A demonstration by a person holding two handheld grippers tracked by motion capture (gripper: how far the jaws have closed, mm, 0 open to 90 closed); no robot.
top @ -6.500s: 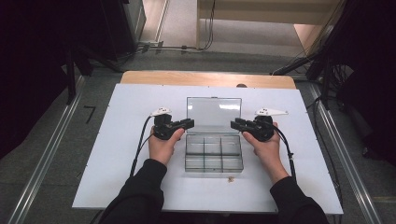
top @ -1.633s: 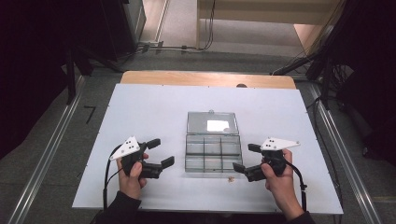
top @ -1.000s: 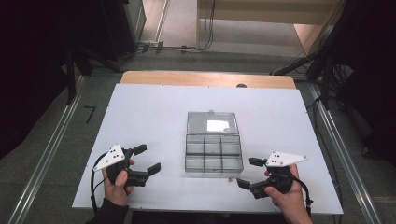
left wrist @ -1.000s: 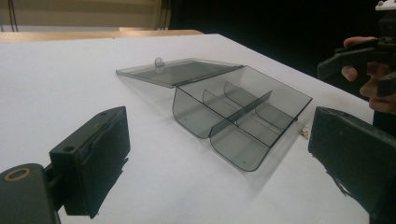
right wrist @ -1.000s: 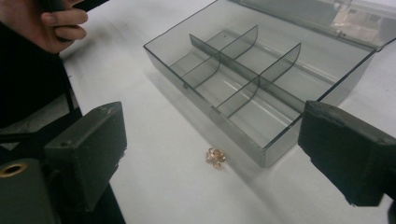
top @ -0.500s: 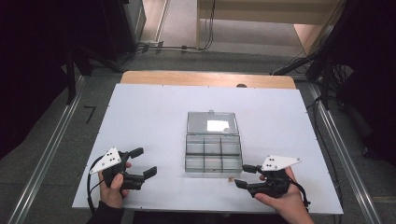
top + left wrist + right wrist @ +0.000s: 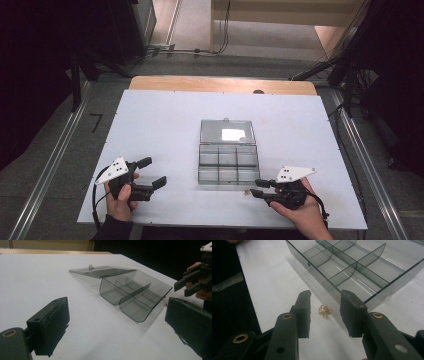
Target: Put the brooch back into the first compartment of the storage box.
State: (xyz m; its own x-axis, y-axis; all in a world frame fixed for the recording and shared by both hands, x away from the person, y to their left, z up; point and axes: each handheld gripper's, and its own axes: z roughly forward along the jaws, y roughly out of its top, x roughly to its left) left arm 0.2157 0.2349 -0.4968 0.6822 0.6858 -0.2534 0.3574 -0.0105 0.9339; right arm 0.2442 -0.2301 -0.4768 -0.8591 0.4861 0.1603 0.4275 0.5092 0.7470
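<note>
— Looking at the right gripper (image 7: 324, 298): what sits between its jaws?
— A small gold clover charm (image 7: 324, 311), lying on the desk (image 7: 150, 125) just beside the near wall of the clear compartment box (image 7: 228, 167). The jaws have just been closing, yet neither pad touches it.
— And the left gripper (image 7: 151, 173)?
— Spread wide, holding nothing, well left of the box.

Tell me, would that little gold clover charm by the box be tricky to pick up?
Probably. The gold charm looks flat and thin on the table, so the right gripper, jaws just closing around it, may slide over it. It seems light and stiff, likely skidding when nudged.
</note>
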